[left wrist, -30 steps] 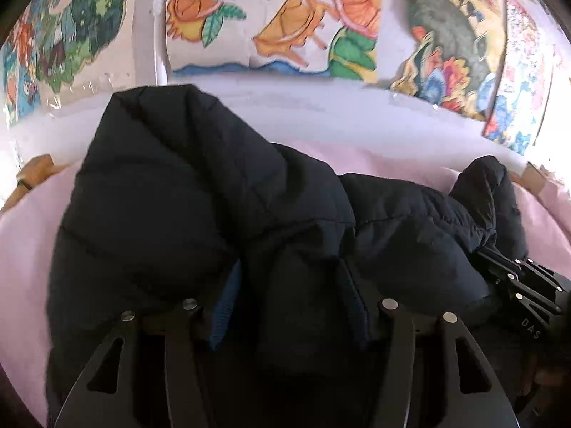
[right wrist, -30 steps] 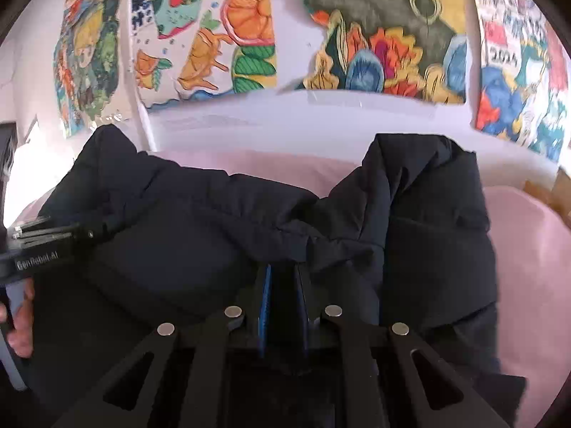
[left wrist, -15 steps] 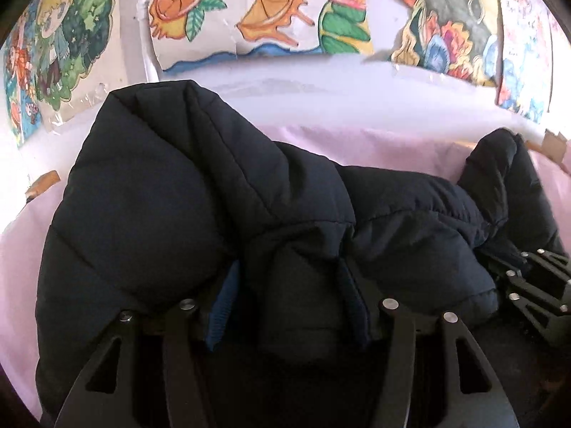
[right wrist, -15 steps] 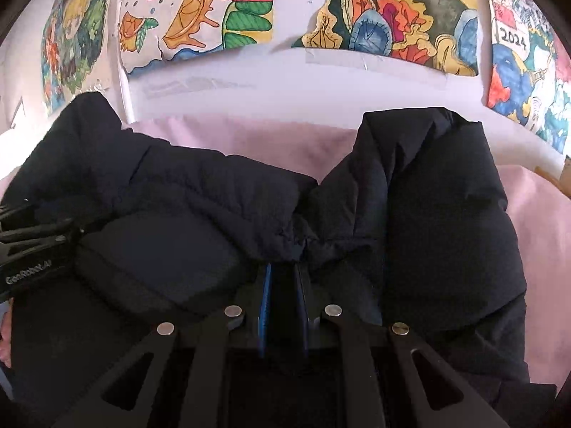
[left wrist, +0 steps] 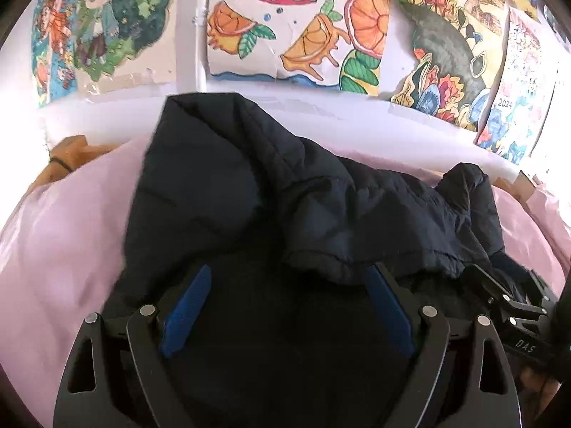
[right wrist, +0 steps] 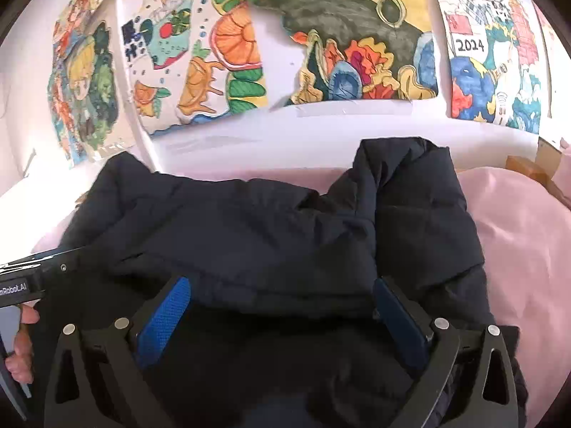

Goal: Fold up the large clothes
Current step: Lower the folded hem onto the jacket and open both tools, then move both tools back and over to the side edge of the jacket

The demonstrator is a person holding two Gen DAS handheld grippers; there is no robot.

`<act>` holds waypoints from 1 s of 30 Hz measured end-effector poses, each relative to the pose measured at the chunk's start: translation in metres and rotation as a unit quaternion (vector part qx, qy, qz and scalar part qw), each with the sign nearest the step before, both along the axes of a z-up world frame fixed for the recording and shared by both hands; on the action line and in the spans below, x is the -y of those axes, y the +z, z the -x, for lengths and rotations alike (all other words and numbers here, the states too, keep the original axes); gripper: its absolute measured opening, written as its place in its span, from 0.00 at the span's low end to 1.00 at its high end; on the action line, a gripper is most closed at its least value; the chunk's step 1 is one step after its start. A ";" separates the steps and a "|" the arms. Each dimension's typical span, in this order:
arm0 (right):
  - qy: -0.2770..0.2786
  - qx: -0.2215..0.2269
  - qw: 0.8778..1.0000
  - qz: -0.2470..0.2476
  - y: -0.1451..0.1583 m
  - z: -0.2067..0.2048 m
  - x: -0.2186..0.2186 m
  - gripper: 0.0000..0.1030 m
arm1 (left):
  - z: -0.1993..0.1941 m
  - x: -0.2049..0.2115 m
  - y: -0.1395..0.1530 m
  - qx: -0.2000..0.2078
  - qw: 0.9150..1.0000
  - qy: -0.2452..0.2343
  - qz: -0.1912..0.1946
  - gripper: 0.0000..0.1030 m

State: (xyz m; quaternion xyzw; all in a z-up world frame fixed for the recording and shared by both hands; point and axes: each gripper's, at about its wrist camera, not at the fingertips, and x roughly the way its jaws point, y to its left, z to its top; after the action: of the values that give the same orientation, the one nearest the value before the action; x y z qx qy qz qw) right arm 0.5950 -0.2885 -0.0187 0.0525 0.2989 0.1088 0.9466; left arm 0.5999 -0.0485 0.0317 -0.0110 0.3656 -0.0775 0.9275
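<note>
Through my left wrist camera, my left jaws [left wrist: 285, 306] stand wide apart over the dark puffer jacket [left wrist: 249, 192], gripping nothing; its folded hem lies loose between the blue pads [left wrist: 185, 306], so I judge this fold is laid. The jacket lies on the pink sheet [left wrist: 64, 242] below the painted posters [left wrist: 285, 35]. My right jaws [left wrist: 514, 306] sit close at the right edge.

Through my right wrist camera, my right jaws [right wrist: 282, 317] are also spread and empty above the hem. A bunched upright sleeve [right wrist: 421, 207] at the right looks like the lump that would hinder a flat fold. The left tool crowds the left margin.
</note>
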 end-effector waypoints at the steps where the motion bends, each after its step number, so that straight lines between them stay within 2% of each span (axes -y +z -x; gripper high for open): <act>1: 0.001 0.006 1.000 0.009 0.006 0.005 -0.001 1.00 | 0.007 -0.002 0.004 0.002 1.000 0.001 -0.001 0.83; 4: 0.001 0.020 1.000 0.016 0.023 0.022 0.003 1.00 | 0.020 -0.005 0.006 0.004 1.000 0.003 -0.001 0.83; 9: 0.003 0.043 0.999 -0.007 0.049 0.059 0.016 1.00 | 0.050 -0.017 0.015 0.013 1.000 0.005 0.010 0.83; 16: 0.011 0.056 0.998 -0.014 0.079 0.113 0.025 1.00 | 0.097 -0.015 0.040 0.037 0.999 0.009 0.010 0.83; 18: 0.015 0.055 0.998 -0.014 0.084 0.130 0.026 1.00 | 0.112 -0.012 0.045 0.040 0.999 0.003 0.009 0.85; 20: 0.021 0.051 0.998 -0.015 0.087 0.146 0.026 1.00 | 0.125 -0.009 0.047 0.050 0.999 -0.001 -0.001 0.96; 21: 0.023 0.049 0.998 -0.015 0.087 0.152 0.025 1.00 | 0.134 -0.006 0.048 0.057 0.998 0.000 -0.010 0.98; 25: 0.040 0.041 0.998 -0.007 0.089 0.185 0.021 1.00 | 0.166 0.004 0.049 0.075 0.996 -0.020 -0.033 0.98; 30: 0.055 0.027 0.998 0.000 0.087 0.225 0.018 1.00 | 0.202 0.007 0.048 0.078 0.996 -0.027 -0.029 0.98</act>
State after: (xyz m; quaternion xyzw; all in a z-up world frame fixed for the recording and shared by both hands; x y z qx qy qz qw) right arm 0.3699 -0.3064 0.0679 0.0327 0.2759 0.1619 0.9469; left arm 0.3984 -0.0552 0.0797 0.0323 0.2941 -0.0927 0.9507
